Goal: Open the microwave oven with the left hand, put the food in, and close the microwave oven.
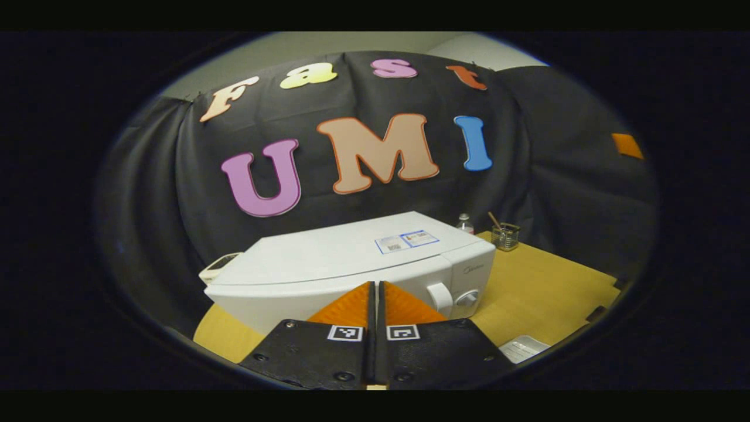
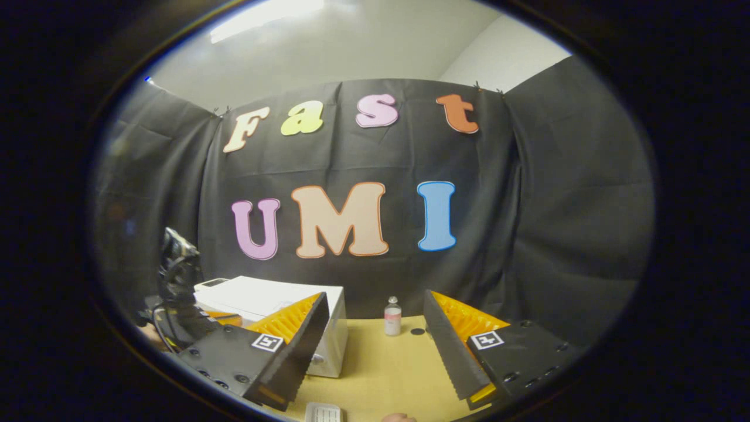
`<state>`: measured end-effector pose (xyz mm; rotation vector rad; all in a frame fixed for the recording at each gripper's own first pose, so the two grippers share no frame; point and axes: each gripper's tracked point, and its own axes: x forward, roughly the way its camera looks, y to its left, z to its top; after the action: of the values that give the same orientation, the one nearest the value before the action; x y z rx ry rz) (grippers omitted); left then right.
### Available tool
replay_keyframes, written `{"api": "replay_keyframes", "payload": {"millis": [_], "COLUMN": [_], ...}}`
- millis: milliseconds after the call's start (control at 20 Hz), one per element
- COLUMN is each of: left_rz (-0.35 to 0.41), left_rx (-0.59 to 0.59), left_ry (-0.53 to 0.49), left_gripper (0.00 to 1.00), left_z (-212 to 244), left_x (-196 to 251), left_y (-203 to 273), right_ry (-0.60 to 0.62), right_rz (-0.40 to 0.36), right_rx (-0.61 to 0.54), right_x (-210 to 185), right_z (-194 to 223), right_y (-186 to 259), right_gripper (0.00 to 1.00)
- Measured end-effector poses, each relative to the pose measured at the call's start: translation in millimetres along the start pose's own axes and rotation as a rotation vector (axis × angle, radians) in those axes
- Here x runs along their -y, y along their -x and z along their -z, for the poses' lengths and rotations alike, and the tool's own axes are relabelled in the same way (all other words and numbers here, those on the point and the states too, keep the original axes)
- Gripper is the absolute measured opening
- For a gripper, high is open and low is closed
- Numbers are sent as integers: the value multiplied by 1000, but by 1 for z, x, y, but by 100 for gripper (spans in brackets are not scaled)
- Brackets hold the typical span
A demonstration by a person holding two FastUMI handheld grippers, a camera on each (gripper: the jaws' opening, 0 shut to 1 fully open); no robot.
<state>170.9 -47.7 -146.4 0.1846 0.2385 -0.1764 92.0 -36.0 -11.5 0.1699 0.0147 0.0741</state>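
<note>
In the left gripper view the left gripper (image 1: 377, 287) has its 2 fingers pressed together with nothing between them, their tips just in front of the closed microwave oven (image 1: 351, 264), near its door handle (image 1: 439, 296) and knob (image 1: 467, 299). The oven sits on the yellow table (image 1: 545, 287), with a small bottle (image 1: 465, 223) and a glass jar (image 1: 505, 236) behind it. In the right gripper view the right gripper (image 2: 375, 319) is spread wide and empty, the oven at its left finger and the bottle farther off between the fingers
</note>
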Motion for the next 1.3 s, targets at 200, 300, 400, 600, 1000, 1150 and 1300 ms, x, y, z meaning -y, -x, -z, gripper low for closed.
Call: {"api": "replay_keyframes", "payload": {"millis": [200, 300, 400, 600, 1000, 1150, 1300], "left_rz": [-11, -27, -54, -108, -188, -171, -174], "left_rx": [91, 122, 144, 181, 226, 201, 201], "left_ry": [-22, 14, 42, 77, 140, 154, 157], "left_gripper": [1, 0, 0, 0, 95, 99, 99], "left_z": [-41, -57, -71, -91, -100, -91, -89], "left_x": [-6, -12, -23, -45, -68, -63, -65], "left_y": [41, 59, 75, 98, 141, 144, 146], "right_ry": [-8, -5, 1, 13, 20, 21, 25], "right_rz": [-33, -53, -77, -126, -190, -200, -203], "right_rx": [-6, -5, -8, -5, -7, -6, -6], "right_x": [-20, -31, -43, -68, -101, -108, -112], "right_z": [4, 6, 6, 5, 8, 8, 7], "right_y": [-5, -8, -9, -13, -11, -8, -4], "right_gripper": [96, 96, 96, 96, 99, 99, 99]}}
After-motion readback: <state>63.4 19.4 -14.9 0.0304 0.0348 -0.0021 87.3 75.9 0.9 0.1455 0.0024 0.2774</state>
